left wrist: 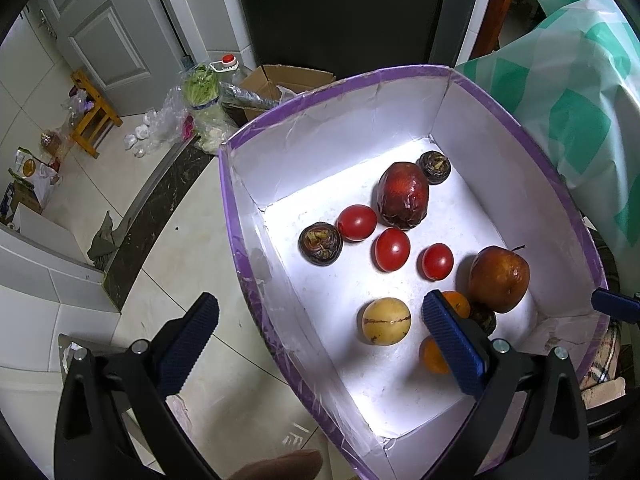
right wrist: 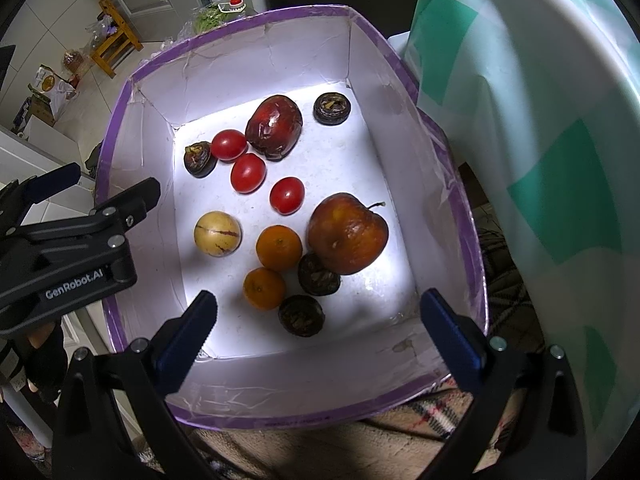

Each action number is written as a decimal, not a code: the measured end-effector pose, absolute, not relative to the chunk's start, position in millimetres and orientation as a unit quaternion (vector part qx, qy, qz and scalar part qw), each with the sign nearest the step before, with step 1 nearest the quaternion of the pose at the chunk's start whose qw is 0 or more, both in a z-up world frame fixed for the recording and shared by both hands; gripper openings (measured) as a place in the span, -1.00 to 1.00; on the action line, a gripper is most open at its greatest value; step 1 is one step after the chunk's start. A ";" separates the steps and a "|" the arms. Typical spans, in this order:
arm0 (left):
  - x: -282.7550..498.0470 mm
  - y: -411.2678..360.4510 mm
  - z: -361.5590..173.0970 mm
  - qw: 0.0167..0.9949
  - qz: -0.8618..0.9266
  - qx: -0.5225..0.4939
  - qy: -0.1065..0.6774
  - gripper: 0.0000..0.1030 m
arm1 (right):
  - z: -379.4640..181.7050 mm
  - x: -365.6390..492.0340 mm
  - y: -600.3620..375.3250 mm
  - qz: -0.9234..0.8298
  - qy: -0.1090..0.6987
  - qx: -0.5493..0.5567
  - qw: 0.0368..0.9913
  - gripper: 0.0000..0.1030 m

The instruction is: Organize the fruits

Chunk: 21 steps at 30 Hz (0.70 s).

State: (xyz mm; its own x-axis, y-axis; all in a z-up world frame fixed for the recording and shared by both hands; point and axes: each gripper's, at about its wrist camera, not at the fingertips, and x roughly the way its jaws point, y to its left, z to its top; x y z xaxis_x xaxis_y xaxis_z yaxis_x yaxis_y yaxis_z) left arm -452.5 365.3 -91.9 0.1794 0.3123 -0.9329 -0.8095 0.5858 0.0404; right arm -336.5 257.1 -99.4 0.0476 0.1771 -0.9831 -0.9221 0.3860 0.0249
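Observation:
A white box with a purple rim holds mixed fruit: three red tomatoes, a large dark red fruit, a brown-red apple, two oranges, a yellow striped fruit and several dark mangosteens. My left gripper is open and empty, straddling the box's left wall; it also shows in the right wrist view. My right gripper is open and empty above the box's near wall.
A green-and-white plastic bag stands right of the box. A plaid cloth lies under the box. The tiled floor at left holds a wooden stool, bags of vegetables and a cardboard box.

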 end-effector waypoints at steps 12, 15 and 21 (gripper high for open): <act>-453.1 366.0 -94.8 0.726 0.383 -0.247 0.515 0.92 | -99.2 -336.8 256.5 0.433 0.537 -0.347 0.635 0.97; -453.6 366.2 -94.4 0.725 0.384 -0.249 0.515 0.92 | -95.1 -334.8 255.8 0.435 0.533 -0.345 0.638 0.97; -452.7 366.6 -80.8 0.726 0.394 -0.240 0.511 0.92 | -76.8 -333.6 253.5 0.449 0.515 -0.334 0.650 0.97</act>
State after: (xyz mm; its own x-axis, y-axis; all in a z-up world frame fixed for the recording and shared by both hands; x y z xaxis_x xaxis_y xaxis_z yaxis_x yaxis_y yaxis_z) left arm -452.7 366.6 -80.8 0.1676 0.3270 -0.9300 -0.8166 0.5746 0.0549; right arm -333.6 253.5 -76.8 0.0679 0.2398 -0.9684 -0.9267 0.3748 0.0278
